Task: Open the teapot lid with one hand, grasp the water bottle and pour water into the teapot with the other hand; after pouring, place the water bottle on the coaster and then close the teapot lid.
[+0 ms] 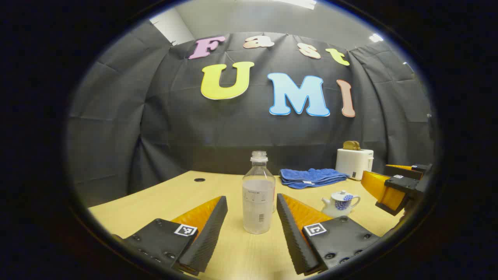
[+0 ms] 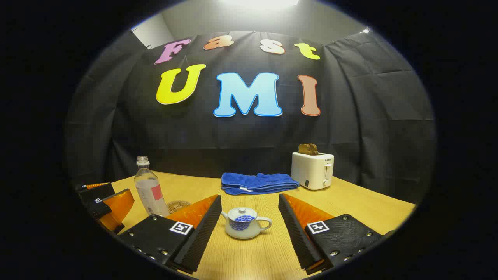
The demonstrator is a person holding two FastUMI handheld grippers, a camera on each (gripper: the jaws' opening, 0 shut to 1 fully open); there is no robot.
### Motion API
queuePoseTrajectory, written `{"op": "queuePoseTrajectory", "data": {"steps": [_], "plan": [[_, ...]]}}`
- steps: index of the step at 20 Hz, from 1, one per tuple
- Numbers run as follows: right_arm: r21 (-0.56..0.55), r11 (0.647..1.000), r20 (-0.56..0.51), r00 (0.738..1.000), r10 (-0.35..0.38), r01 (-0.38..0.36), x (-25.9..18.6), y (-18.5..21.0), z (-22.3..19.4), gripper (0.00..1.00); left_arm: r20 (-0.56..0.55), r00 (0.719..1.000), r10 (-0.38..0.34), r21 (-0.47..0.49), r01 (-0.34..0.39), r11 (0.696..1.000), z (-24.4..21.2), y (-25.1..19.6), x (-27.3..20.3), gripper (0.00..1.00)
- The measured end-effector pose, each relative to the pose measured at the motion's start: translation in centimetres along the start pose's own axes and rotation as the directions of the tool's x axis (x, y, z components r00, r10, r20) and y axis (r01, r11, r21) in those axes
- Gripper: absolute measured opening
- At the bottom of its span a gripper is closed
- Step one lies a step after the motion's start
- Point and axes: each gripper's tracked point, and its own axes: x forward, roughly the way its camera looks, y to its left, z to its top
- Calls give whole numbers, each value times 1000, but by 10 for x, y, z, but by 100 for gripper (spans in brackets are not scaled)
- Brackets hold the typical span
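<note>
A light wooden table (image 2: 350, 202) is standing in front of a black cloth wall, carrying everything in the scene. In the left gripper view, the left gripper (image 1: 252, 227) is hovering low over the table with its jaws spread wide, and the clear plastic water bottle (image 1: 258, 192), uncapped and partly filled, is standing upright between the fingers without touching either. At about 3 o'clock from the bottle, the small white teapot with a blue pattern (image 1: 341, 203) is sitting with its lid on. In the right gripper view, the right gripper (image 2: 249, 229) is also holding its jaws spread, with the teapot (image 2: 244, 222) resting between the fingers, apart from both. At 10 o'clock from the teapot, a round woven coaster (image 2: 178, 205) is lying just beside the bottle (image 2: 149, 187). A folded blue towel (image 2: 258, 183) is lying at 12 o'clock, and a white toaster holding brown bread (image 2: 313, 168) is standing at 1 o'clock.
</note>
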Motion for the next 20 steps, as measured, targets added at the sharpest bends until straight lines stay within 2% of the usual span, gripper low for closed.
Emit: {"op": "queuePoseTrajectory", "data": {"steps": [14, 20], "plan": [[5, 1000, -20, 1000, -1, 1, 2, -2, -6, 89, -12, 1000, -8, -3, 8, 1000, -1, -1, 1, 87], [-12, 1000, -48, 999, 25, -26, 24, 2, -13, 85, -23, 1000, -13, -6, 13, 1000, -4, -2, 0, 87]]}}
